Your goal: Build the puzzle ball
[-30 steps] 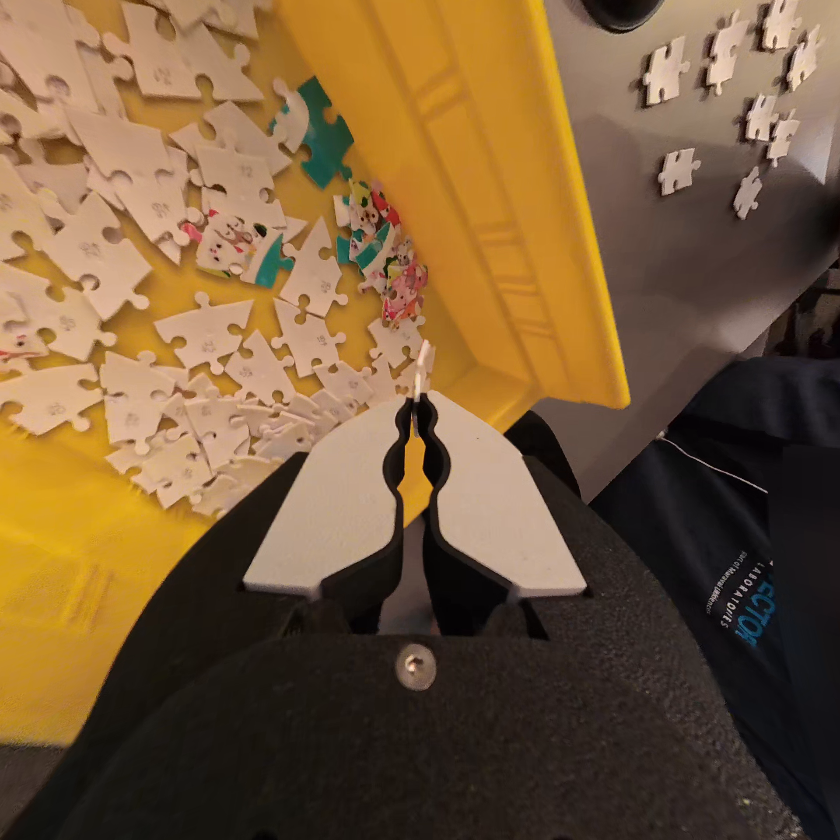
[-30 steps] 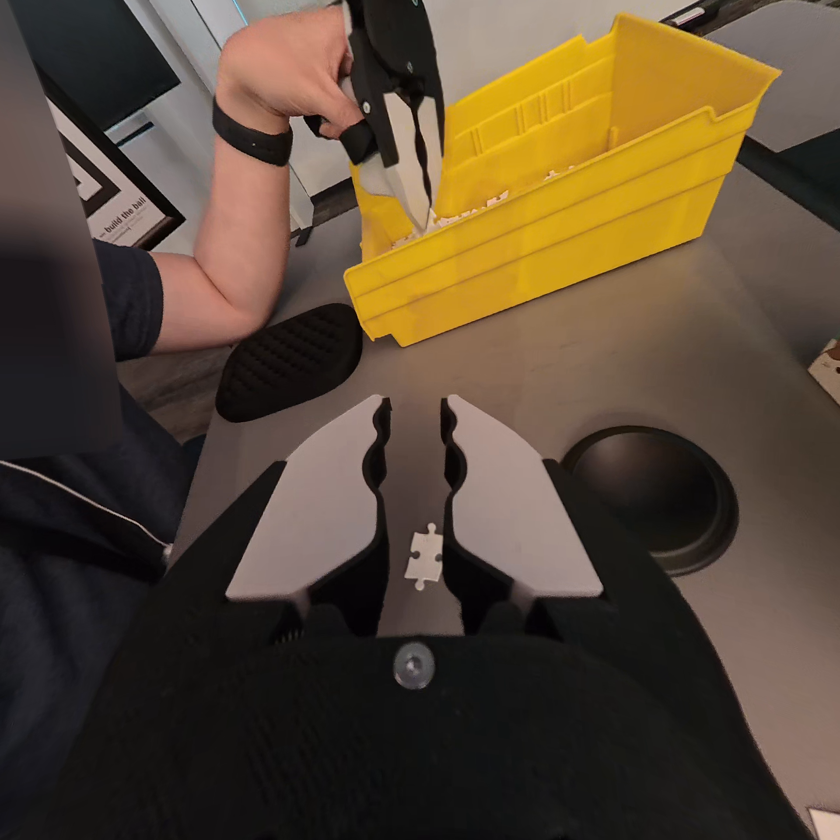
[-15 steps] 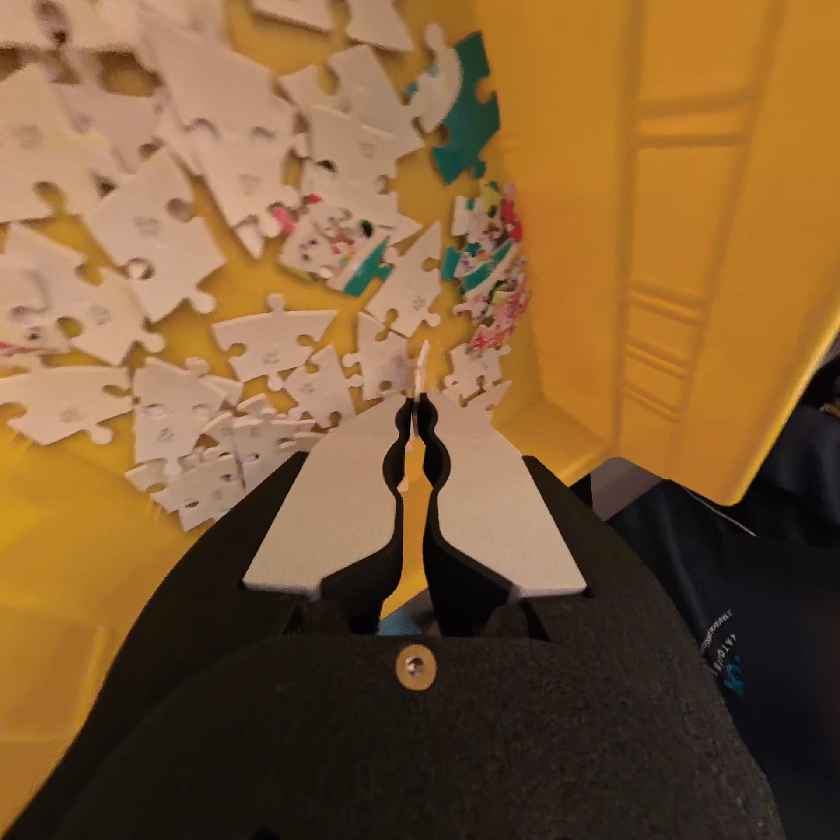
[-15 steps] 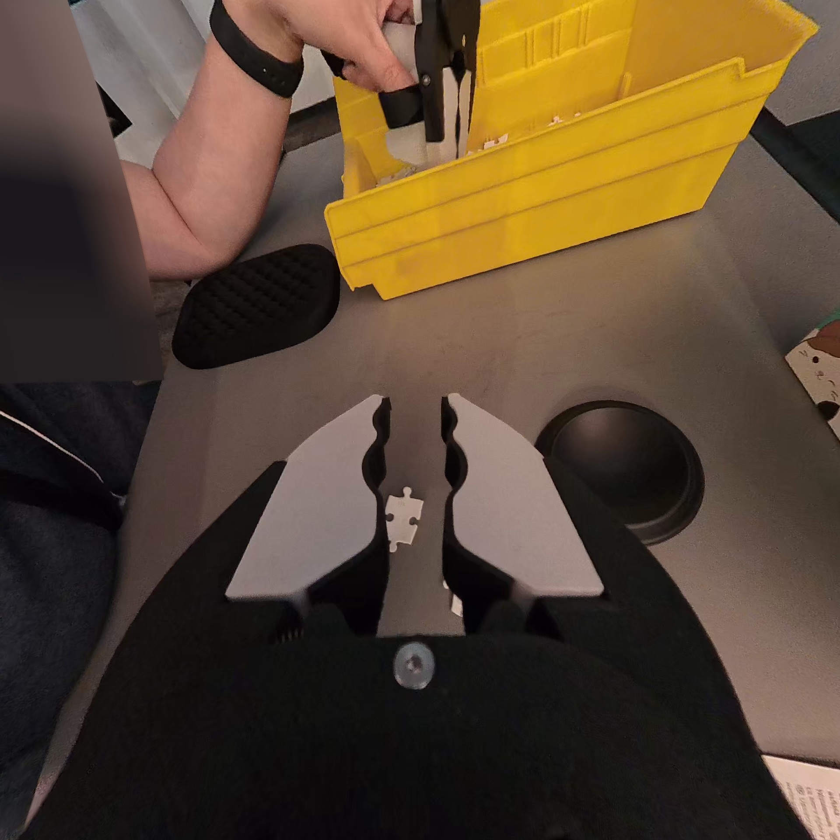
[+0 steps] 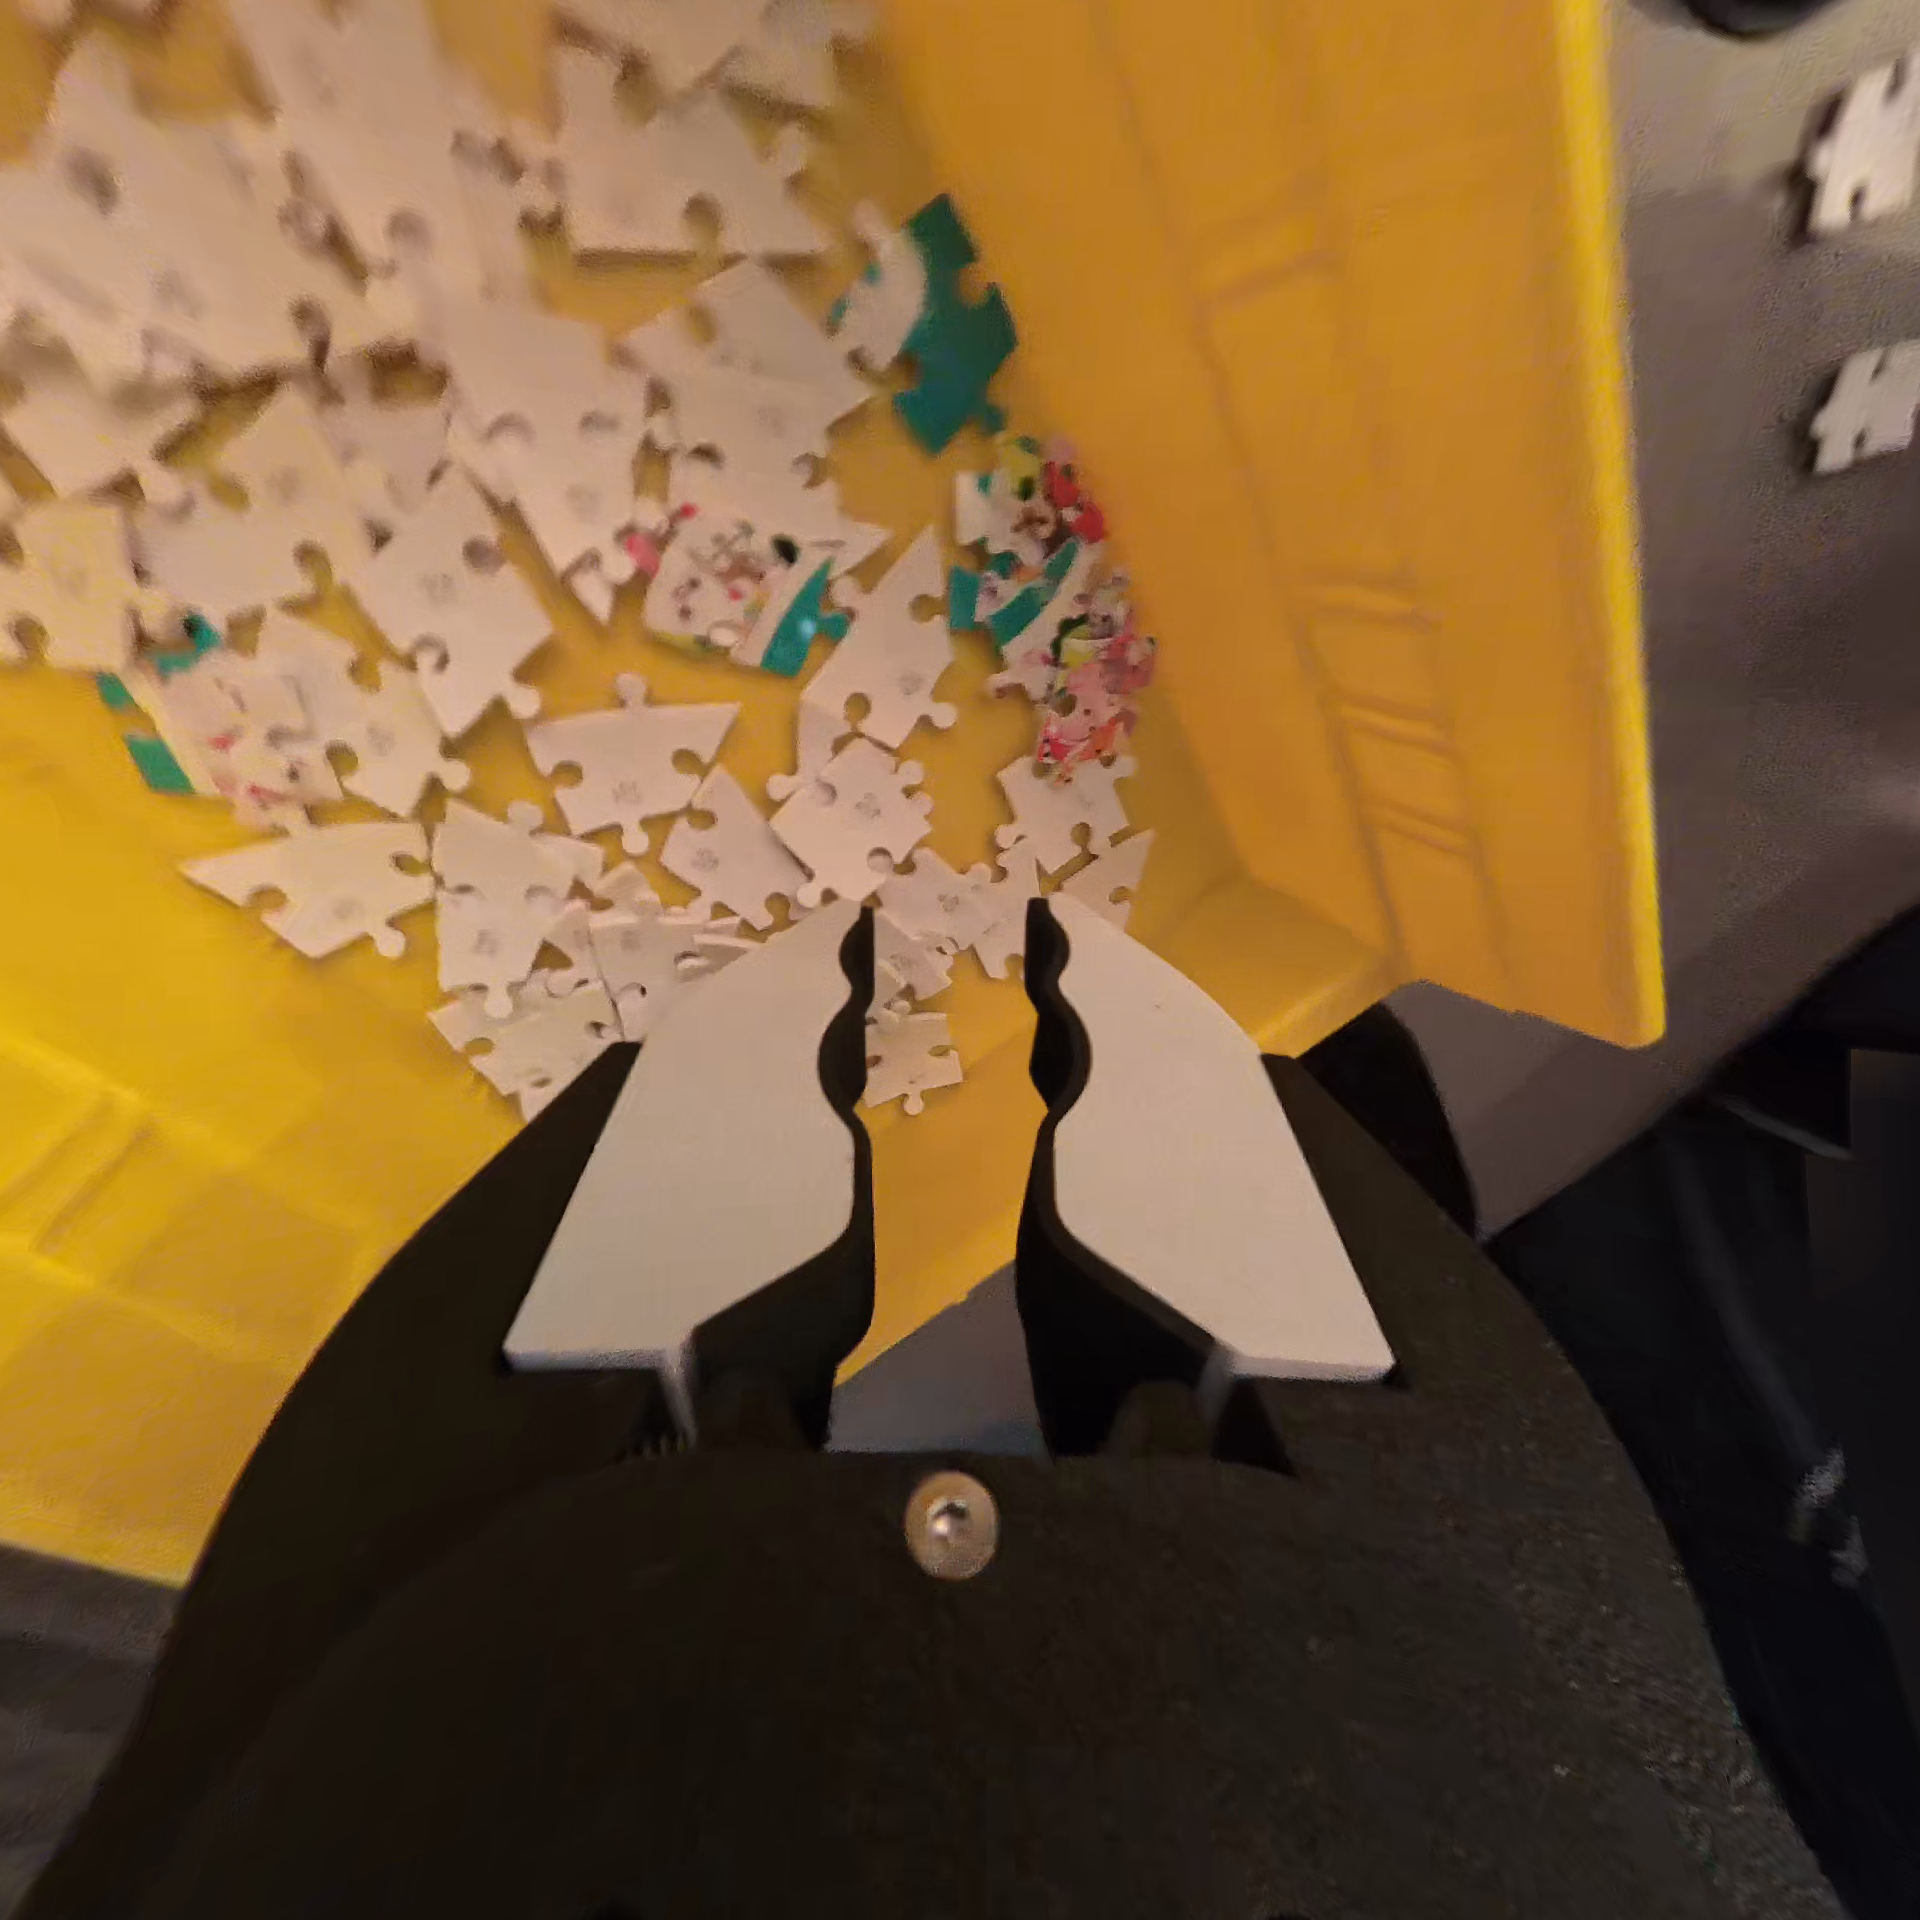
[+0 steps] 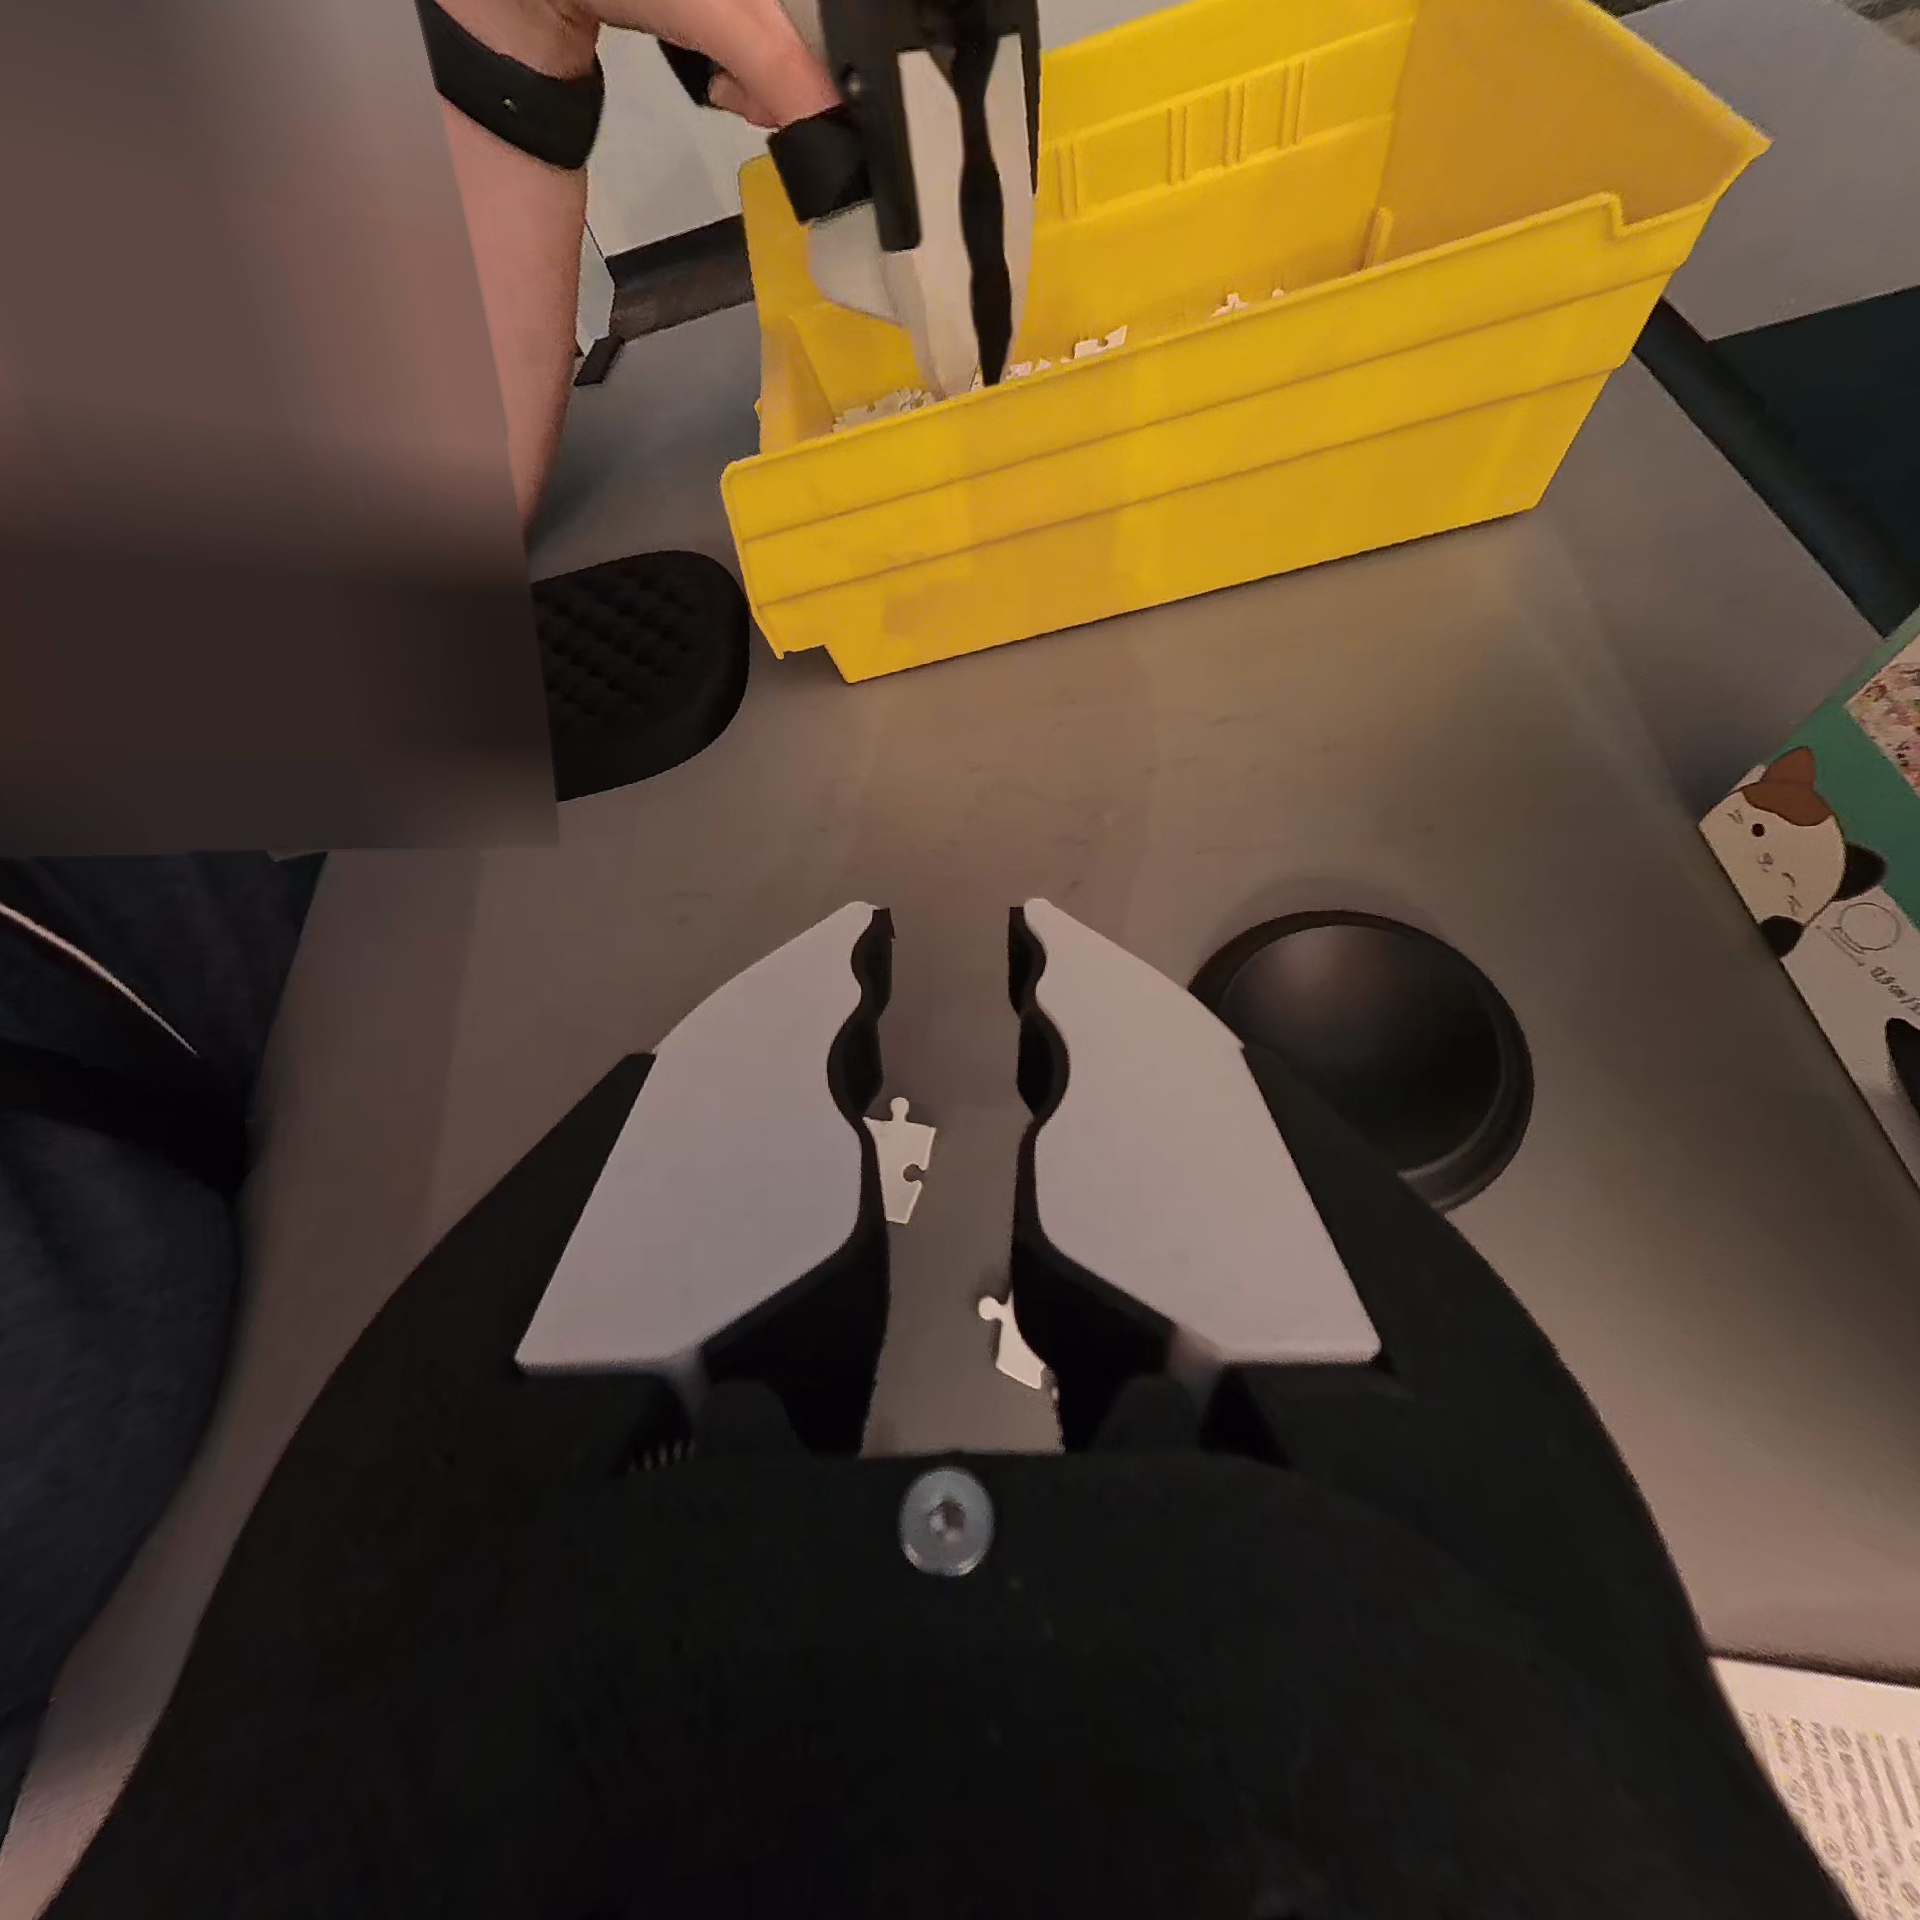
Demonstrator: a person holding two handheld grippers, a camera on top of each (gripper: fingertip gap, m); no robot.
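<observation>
Left gripper [image 5: 948,914] hangs inside the yellow bin [image 5: 1475,540], jaws spread and holding nothing, over a heap of loose puzzle pieces [image 5: 623,769]. Most pieces lie blank side up; a few show teal and bright cartoon print along the bin's right wall. One small white piece [image 5: 909,1060] sits directly between the jaws on the bin floor.

On the grey bench [image 6: 1195,748] nearer the person, the right gripper [image 6: 948,920] also hovers with jaws apart and empty. Two white pieces lie flat below it: one [image 6: 902,1158] by the left jaw, another [image 6: 1013,1340] half hidden under the right jaw. A black dome-shaped base [image 6: 1371,1049] rests just to the right, and a printed box [image 6: 1839,873] sits at the far right edge.

No ball is assembled in view; the work appears to be at the sorting stage, with pieces being drawn from the bin. The next move likely calls for the left jaws to close on the edge of a single piece in the heap, a fiddly pick since the pieces are thin, overlapping and lie flat.
</observation>
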